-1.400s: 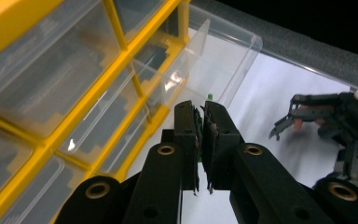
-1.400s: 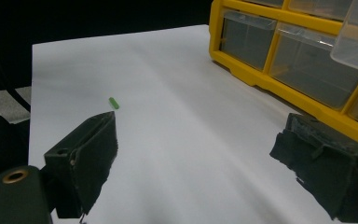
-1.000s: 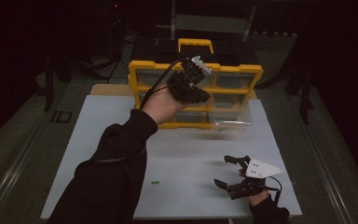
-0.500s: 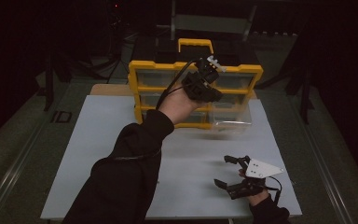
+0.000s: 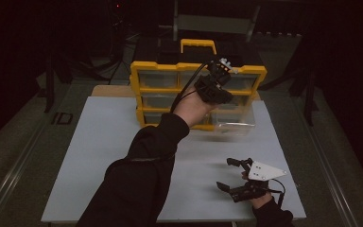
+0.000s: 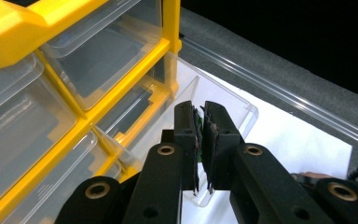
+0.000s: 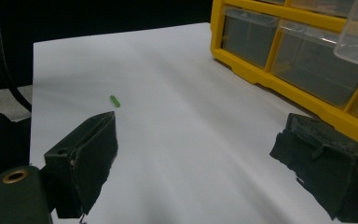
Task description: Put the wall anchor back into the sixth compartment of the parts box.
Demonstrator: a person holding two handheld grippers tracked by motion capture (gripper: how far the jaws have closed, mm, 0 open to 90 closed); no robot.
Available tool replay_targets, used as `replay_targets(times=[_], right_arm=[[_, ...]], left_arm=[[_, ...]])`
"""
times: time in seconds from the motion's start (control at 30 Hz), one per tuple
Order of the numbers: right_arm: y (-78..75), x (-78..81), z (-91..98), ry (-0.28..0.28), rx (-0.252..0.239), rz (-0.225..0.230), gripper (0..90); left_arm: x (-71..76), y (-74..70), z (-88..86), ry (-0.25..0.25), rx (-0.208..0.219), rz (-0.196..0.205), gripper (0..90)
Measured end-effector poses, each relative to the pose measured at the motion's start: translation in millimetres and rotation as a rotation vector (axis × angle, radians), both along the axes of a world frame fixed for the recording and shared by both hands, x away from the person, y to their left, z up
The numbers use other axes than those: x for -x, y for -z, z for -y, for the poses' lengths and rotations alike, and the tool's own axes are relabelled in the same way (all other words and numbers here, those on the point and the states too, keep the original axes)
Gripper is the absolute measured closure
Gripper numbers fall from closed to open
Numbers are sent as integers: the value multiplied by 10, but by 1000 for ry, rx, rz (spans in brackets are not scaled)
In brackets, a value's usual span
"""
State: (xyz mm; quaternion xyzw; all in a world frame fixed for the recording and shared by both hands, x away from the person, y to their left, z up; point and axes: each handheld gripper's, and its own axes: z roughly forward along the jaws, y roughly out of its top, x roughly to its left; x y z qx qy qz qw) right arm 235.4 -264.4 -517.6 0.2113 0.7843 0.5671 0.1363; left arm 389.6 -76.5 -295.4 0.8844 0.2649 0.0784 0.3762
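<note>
- Left tool [image 6: 198, 140]: jaws pinched nearly together on a small green piece [image 6: 199, 154]; just a sliver shows between the pads, so I can't tell what it is.
- In the high view the left tool [image 5: 216, 80] is raised in front of the yellow drawer organiser [image 5: 144, 90], at its upper right drawers.
- Below the left tool, the bottom right clear drawer [image 6: 223, 105] is pulled out of the organiser [image 6: 86, 114], over the white bench sheet [image 6: 303, 140].
- Same drawer [image 5: 236, 124] juts forward from the organiser's lower right corner in the high view.
- Right tool [image 7: 193, 158]: jaws wide apart, nothing between them, low over the bench [image 7: 177, 93].
- In the high view the right tool [image 5: 231, 175] sits near the bench's front right edge, well apart from the organiser.
- A small green piece [image 7: 115, 101] lies loose on the sheet beyond the right tool's left jaw, not touching it.
</note>
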Motion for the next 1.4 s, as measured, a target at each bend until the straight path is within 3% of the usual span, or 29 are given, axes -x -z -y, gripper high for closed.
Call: replay_targets(times=[0.2,0.7,0.97,1.4], right_arm=[[-2,2,3,0,-3,0,108],[-11,9,11,1,-8,3,108],[-16,12,17,2,-9,3,108],[-12,11,19,4,-4,3,108]], left_arm=[[-7,59,69,-2,0,-6,835],[-83,309,243,2,-64,-55,834],[-106,438,353,7,-70,-82,834],[-154,618,575,17,-137,-134,833]])
